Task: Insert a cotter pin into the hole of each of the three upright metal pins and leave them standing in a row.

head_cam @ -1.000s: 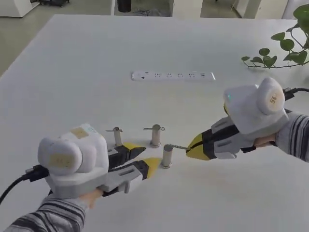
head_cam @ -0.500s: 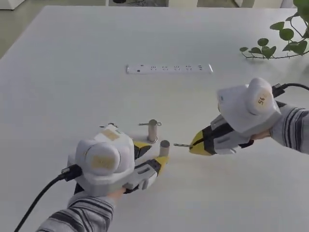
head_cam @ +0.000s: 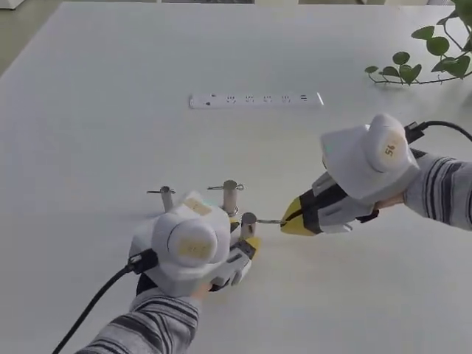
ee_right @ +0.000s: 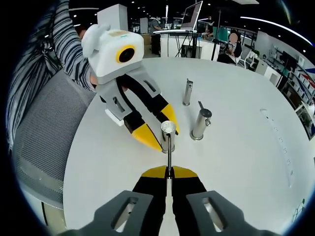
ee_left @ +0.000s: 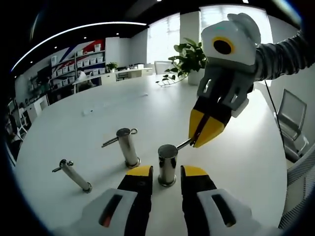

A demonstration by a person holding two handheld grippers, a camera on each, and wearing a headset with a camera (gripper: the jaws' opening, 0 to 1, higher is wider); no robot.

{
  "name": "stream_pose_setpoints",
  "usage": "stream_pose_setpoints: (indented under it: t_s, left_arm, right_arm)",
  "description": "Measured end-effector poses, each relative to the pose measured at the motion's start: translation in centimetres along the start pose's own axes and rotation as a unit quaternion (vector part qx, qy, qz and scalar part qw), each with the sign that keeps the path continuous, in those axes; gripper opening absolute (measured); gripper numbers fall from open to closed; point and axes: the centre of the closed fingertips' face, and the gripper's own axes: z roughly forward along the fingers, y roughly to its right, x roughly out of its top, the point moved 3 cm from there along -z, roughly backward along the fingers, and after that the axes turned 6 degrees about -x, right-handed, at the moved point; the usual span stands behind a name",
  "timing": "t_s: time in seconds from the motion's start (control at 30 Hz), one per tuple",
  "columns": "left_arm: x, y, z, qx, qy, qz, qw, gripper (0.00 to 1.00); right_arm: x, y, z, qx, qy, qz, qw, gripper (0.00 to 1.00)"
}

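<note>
Right gripper (head_cam: 289, 219) is clamped on the cotter pin (head_cam: 270, 220), with the tip meeting the top of the nearest metal pin (head_cam: 248, 223). My left gripper (ee_left: 166, 171) has its jaws either side of that pin's base, and I can't tell if they're actually squeezing. The middle pin (head_cam: 230, 196) and the end pin (head_cam: 167, 198) already carry cotters. All three stand upright mid-table (head_cam: 110, 110), well in from the far edge.
</note>
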Motion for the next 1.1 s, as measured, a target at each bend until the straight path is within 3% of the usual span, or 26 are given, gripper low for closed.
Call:
stream_pose_setpoints:
  t_s: [0.5, 0.87, 1.1]
  left_arm:
    - [-0.1, -0.1, 0.3, -0.001, 0.0, -0.013, 0.9999, 0.1]
    - [-0.1, 0.2, 0.2, -0.037, 0.001, 0.013, 0.9992, 0.1]
    - [-0.2, 0.3, 0.1, -0.039, 0.004, 0.008, 0.9992, 0.1]
  right_arm:
    - [0.9, 0.1, 0.2, 0.005, 0.005, -0.009, 0.9999, 0.0]
    - [1.3, 0.1, 0.7, 0.019, 0.012, -0.025, 0.9994, 0.0]
    - [2.0, -0.2, 0.9, 0.019, 0.012, -0.017, 0.9996, 0.0]
